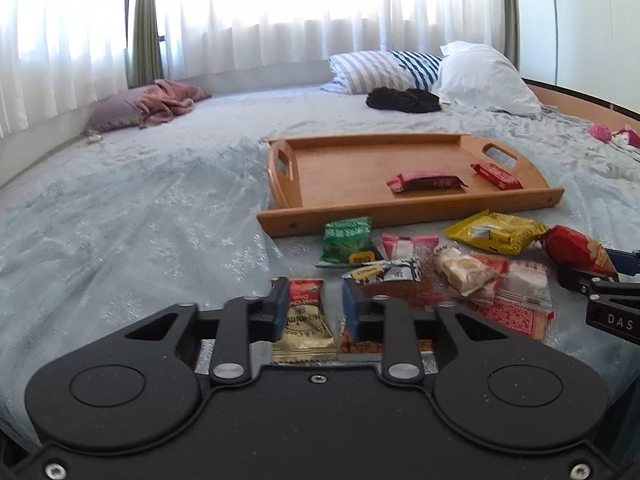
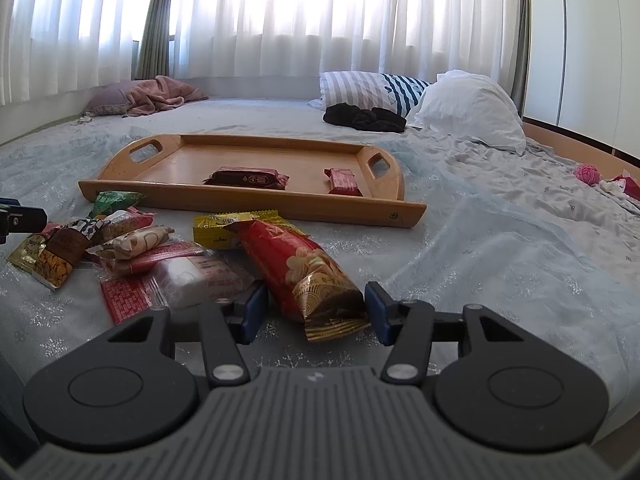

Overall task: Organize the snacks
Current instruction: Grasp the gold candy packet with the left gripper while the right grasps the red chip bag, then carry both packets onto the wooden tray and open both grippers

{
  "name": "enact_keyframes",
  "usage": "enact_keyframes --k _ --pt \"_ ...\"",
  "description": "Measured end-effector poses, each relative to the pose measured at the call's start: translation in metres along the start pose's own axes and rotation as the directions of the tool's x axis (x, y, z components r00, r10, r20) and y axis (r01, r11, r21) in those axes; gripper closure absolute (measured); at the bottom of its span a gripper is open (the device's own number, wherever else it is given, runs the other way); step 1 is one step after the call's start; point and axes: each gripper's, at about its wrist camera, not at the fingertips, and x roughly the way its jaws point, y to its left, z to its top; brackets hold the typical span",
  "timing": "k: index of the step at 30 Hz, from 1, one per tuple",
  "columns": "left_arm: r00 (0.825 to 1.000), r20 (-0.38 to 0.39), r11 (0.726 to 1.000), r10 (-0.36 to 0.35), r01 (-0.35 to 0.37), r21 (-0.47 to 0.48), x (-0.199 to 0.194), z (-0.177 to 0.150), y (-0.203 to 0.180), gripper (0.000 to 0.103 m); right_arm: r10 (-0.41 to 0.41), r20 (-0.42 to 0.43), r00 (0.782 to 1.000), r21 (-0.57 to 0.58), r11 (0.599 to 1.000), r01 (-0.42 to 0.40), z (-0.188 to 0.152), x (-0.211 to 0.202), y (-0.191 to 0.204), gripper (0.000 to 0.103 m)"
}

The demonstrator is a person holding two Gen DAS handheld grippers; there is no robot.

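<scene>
The left claw (image 1: pixel 314 300) is clamped on a gold-and-red sachet (image 1: pixel 304 328), which lies between its blue pads on the bed (image 1: pixel 140 220). The right claw (image 2: pixel 316 306) stands apart around the near end of a red-and-gold packet (image 2: pixel 304 272), its pads not visibly pressing on it. Just ahead of both claws lies a loose heap of snacks, among them a green packet (image 1: pixel 348 238) and a yellow packet (image 1: pixel 496 230). Beyond the heap sits a wooden tray (image 1: pixel 320 168) holding a dark bar (image 1: pixel 426 182) and a small red bar (image 1: pixel 496 176).
</scene>
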Motion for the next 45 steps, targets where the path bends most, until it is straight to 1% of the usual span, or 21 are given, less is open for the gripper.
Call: enact_keyframes --k 2,6,8,10,13,17,18,19,20,23,27,33,36,40,45 --pt "0.999 -0.032 0.999 -0.011 0.01 -0.037 0.008 -0.002 0.003 0.084 -0.003 -0.001 1.0 -0.006 1.0 0.003 0.0 0.0 0.001 0.046" --pt "0.999 -0.043 0.998 0.021 -0.023 -0.059 0.013 -0.005 0.01 0.082 -0.001 -0.003 1.0 -0.006 1.0 0.001 0.0 0.0 0.001 0.046" --pt "0.998 -0.053 0.997 0.014 -0.019 -0.08 0.016 -0.006 0.016 0.071 -0.003 -0.002 1.0 -0.007 1.0 0.003 0.0 0.0 0.001 0.046" --pt "0.998 -0.068 0.996 0.018 -0.024 -0.091 0.021 -0.006 0.021 0.066 -0.005 -0.001 1.0 -0.01 1.0 0.005 0.0 0.0 0.002 0.046" --pt "0.998 -0.07 0.994 0.006 -0.013 -0.108 0.027 -0.006 0.024 0.063 -0.005 -0.002 1.0 -0.01 1.0 0.005 -0.001 0.0 0.002 0.046" --pt "0.998 -0.067 0.993 0.006 -0.013 -0.113 0.031 -0.002 0.022 0.062 -0.003 -0.003 1.0 -0.01 1.0 0.003 0.0 0.001 0.002 0.046" --pt "0.998 -0.069 0.993 0.004 -0.012 -0.115 0.033 -0.001 0.022 0.062 -0.003 -0.003 1.0 -0.011 1.0 0.003 0.0 0.0 0.002 0.047" --pt "0.997 -0.073 0.993 0.004 -0.012 -0.115 0.034 -0.001 0.02 0.074 -0.002 -0.003 1.0 -0.012 1.0 0.002 0.0 0.0 0.003 0.047" --pt "0.997 -0.077 0.994 0.01 -0.018 -0.107 0.033 0.0 0.018 0.076 0.0 0.0 1.0 -0.009 1.0 0.0 0.0 0.0 0.003 0.048" --pt "0.998 -0.054 0.997 0.023 -0.026 -0.072 0.025 0.001 0.011 0.077 0.014 0.008 1.0 0.01 1.0 -0.014 0.002 -0.004 0.002 0.05" --pt "0.999 -0.034 0.995 -0.003 -0.001 -0.104 0.011 0.008 0.014 0.077 0.01 0.035 0.999 0.021 1.0 -0.01 0.007 -0.01 0.0 0.051" --pt "1.0 0.008 0.991 -0.009 0.01 -0.13 -0.004 0.025 0.019 0.077 -0.013 0.072 0.997 0.042 0.999 0.01 0.018 -0.017 -0.006 0.051" --pt "0.999 0.012 0.988 -0.032 0.034 -0.15 -0.006 0.034 0.022 0.077 -0.025 0.081 0.996 0.057 0.998 0.021 0.025 -0.017 -0.01 0.051" --pt "0.999 0.022 0.99 -0.037 0.04 -0.134 -0.004 0.046 0.018 0.077 -0.037 0.085 0.996 0.077 0.997 0.031 0.034 -0.014 -0.017 0.051" --pt "0.996 0.034 0.985 -0.083 0.088 -0.147 0.003 0.066 0.015 0.077 -0.05 0.101 0.994 0.099 0.994 0.039 0.051 -0.006 -0.024 0.051"
